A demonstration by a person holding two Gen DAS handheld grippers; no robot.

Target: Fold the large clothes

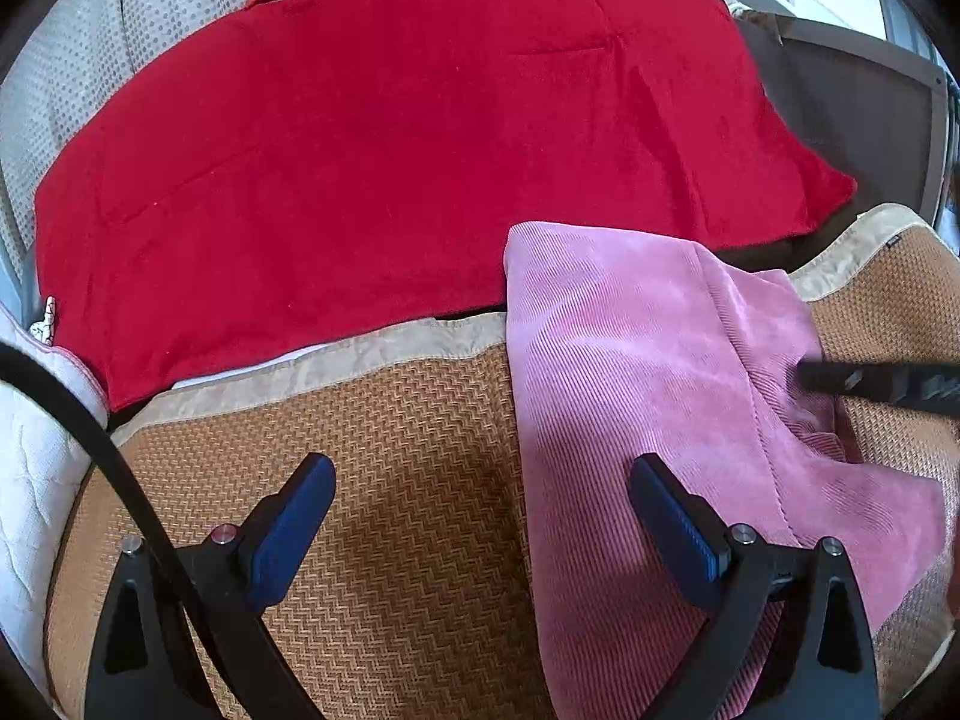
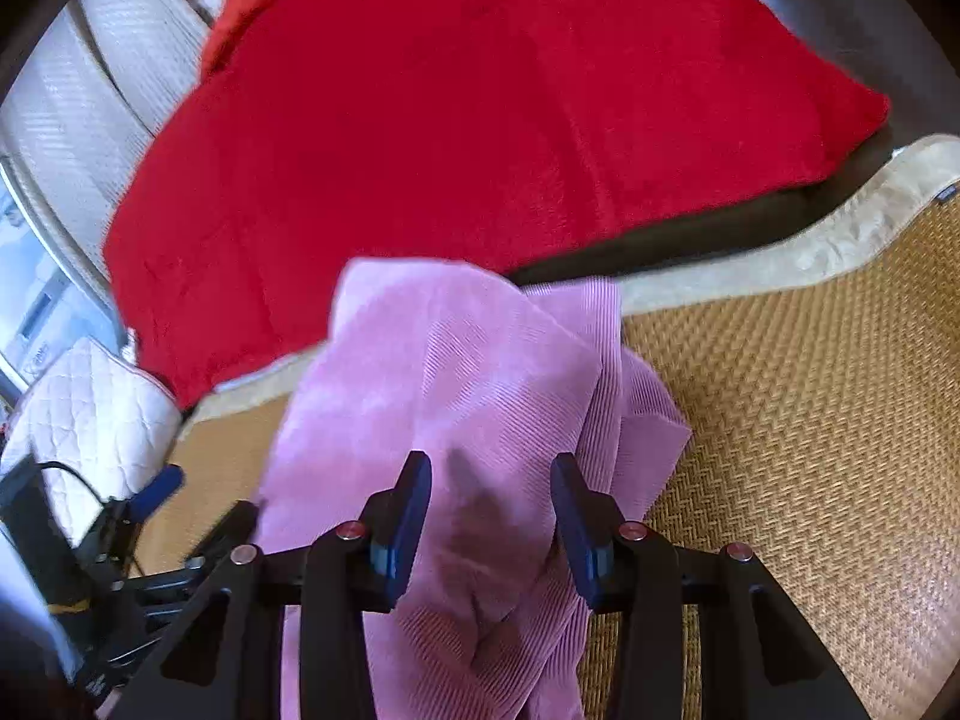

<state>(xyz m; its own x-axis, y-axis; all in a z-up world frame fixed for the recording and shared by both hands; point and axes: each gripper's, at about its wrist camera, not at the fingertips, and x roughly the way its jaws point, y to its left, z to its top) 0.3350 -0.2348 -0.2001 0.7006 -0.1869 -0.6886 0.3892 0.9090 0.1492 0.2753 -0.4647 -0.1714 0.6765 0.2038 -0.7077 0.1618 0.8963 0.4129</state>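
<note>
A woven straw mat (image 1: pixel 390 480) with a beige cloth border fills the lower frame in both views. Over it, the left gripper (image 1: pixel 480 516) hangs with jaws spread wide, empty. The pink corduroy garment (image 1: pixel 648 396) lies on the mat at lower right; the right gripper (image 2: pixel 491 516), jaws parted, straddles its raised fold without visibly pinching. Beyond, a red blanket (image 1: pixel 390 150) covers mid-frame, with a quilted white cushion (image 2: pixel 102 414) at left and pale dotted upholstery (image 1: pixel 90 60) at upper left.
</note>
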